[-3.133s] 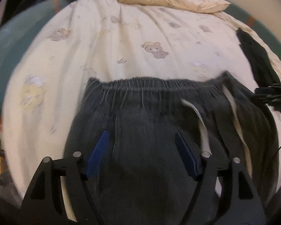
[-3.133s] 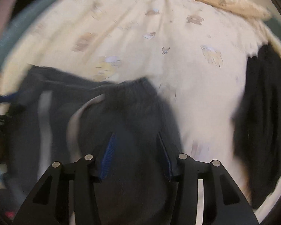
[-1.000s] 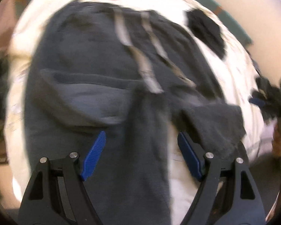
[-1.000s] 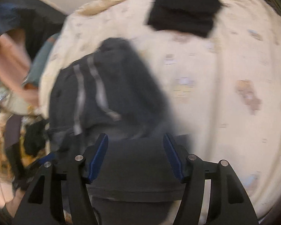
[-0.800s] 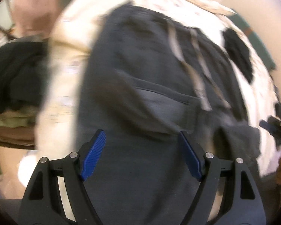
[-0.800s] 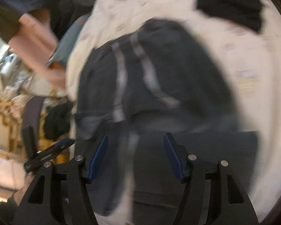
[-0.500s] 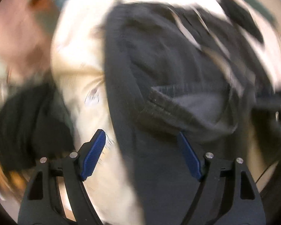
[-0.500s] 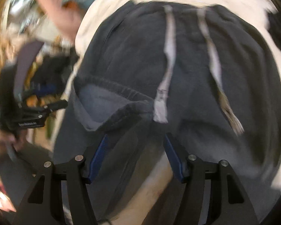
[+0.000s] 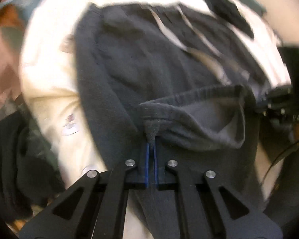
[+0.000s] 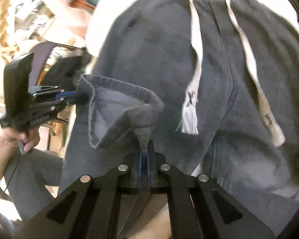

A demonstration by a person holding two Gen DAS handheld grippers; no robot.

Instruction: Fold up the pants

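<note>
The dark grey sweatpants (image 9: 141, 63) lie spread on the cream bedsheet (image 9: 49, 75) ahead of both claws. The left gripper (image 9: 151, 145) and right gripper (image 10: 144, 147) are each clamped on the cuff hem (image 10: 117, 91).

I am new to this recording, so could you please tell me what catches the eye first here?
The dark grey pants fill both views, spread on a cream bedsheet. Each gripper, the left gripper and right gripper, has its jaws pinched shut on the leg hem. Two white drawstrings trail down from the waistband.
</note>
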